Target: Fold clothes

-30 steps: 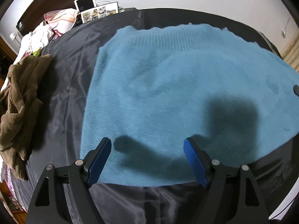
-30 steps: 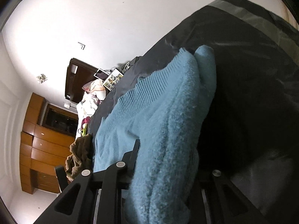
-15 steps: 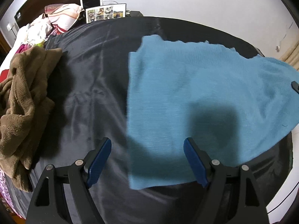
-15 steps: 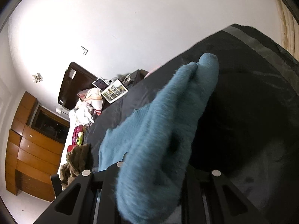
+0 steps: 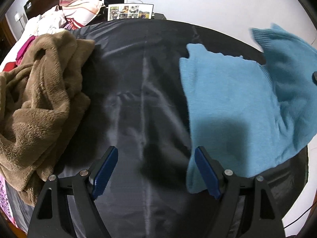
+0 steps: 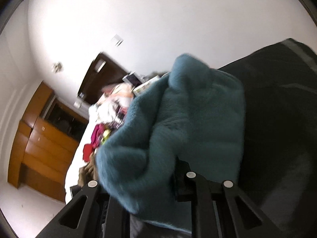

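Left gripper point(image 5: 155, 171) jaws spread wide, nothing between them, over bare dark bedspread point(image 5: 138, 99). Right gripper point(image 6: 150, 180) clamped on blue sweater point(image 6: 178, 123), one side raised, the rest flat on bedspread's right side. Brown fleece garment point(image 5: 39, 99) heaped left.

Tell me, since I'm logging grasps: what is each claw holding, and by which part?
Right claw grips the blue sweater by a bunched fold near its edge; left claw holds nothing.
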